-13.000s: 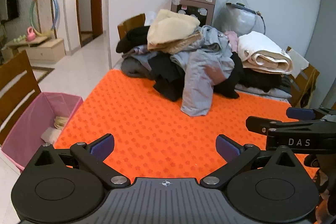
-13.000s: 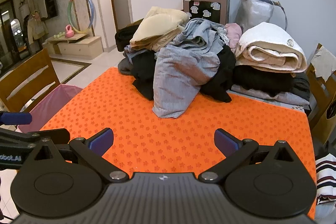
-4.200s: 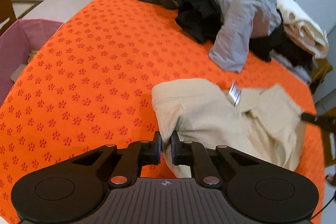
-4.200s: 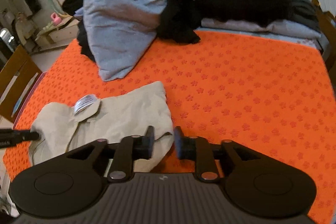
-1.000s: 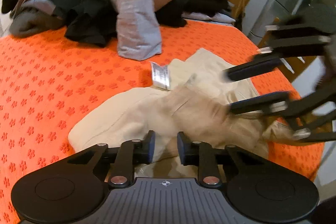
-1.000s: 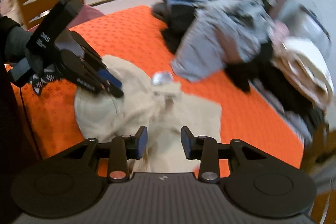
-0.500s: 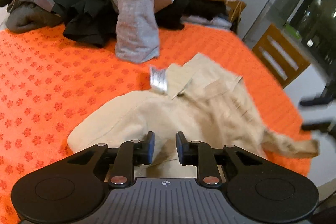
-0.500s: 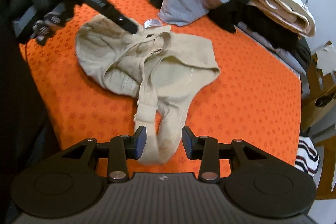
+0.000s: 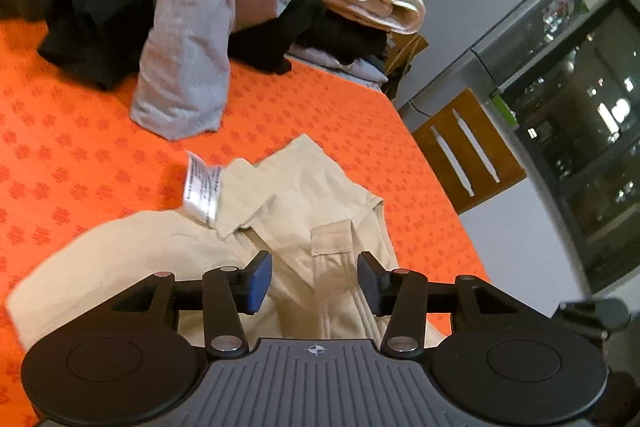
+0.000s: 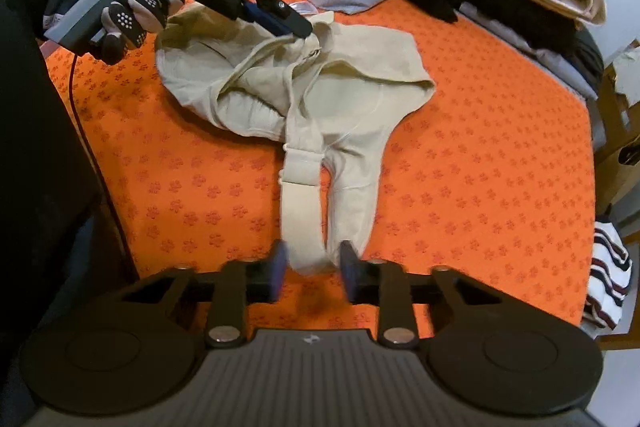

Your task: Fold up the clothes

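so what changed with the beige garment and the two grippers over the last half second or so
Both grippers opened. The left gripper, nearly shut at the beige garment half a second ago, now has its jaws apart above the cloth. The right gripper has widened too, with the garment's strap end lying between its jaws. The garment lies spread on the orange tablecloth. The clothes pile behind is unchanged.

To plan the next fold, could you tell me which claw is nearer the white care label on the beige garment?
Left. The left claw hovers beside the white care label; the right claw sits at the garment's opposite strap end.
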Motion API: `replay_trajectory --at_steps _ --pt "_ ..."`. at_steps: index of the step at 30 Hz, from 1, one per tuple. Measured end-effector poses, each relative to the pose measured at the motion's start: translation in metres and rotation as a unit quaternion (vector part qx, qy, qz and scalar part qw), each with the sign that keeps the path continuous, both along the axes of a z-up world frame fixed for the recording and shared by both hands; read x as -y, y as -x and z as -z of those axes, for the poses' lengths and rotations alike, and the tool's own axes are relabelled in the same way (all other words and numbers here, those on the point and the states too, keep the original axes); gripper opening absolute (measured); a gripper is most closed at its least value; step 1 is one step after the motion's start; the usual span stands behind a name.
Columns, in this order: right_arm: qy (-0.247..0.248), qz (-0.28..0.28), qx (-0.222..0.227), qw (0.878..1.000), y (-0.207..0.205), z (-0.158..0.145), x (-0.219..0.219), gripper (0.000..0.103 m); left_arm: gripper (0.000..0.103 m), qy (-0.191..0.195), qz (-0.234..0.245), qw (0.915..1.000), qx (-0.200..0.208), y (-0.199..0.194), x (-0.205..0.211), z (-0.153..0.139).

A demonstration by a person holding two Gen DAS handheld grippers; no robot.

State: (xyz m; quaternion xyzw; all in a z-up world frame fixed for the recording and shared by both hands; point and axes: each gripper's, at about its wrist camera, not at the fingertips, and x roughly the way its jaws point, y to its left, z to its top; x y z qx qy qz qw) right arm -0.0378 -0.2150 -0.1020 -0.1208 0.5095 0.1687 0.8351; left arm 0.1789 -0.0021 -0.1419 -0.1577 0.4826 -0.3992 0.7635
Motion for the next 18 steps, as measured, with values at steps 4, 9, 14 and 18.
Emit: replay_trajectory --at_steps 4,9,14,18 --pt "-0.038 0.017 0.023 0.999 -0.004 -0.019 0.005 0.001 0.041 0.017 -0.015 0.9985 -0.049 -0.009 0.003 0.01" --pt "-0.057 0.023 0.039 0.997 -0.014 -0.036 0.012 0.001 0.025 0.03 -0.025 0.9984 -0.04 -0.007 -0.004 0.004" --pt "-0.04 0.017 0.017 0.999 -0.013 -0.027 0.012 0.026 0.024 0.029 -0.042 0.9986 -0.008 0.001 -0.018 -0.014" --pt "-0.027 0.003 -0.003 1.0 -0.008 -0.016 0.007 0.052 0.024 0.012 -0.053 0.9982 0.023 0.012 -0.03 -0.028"
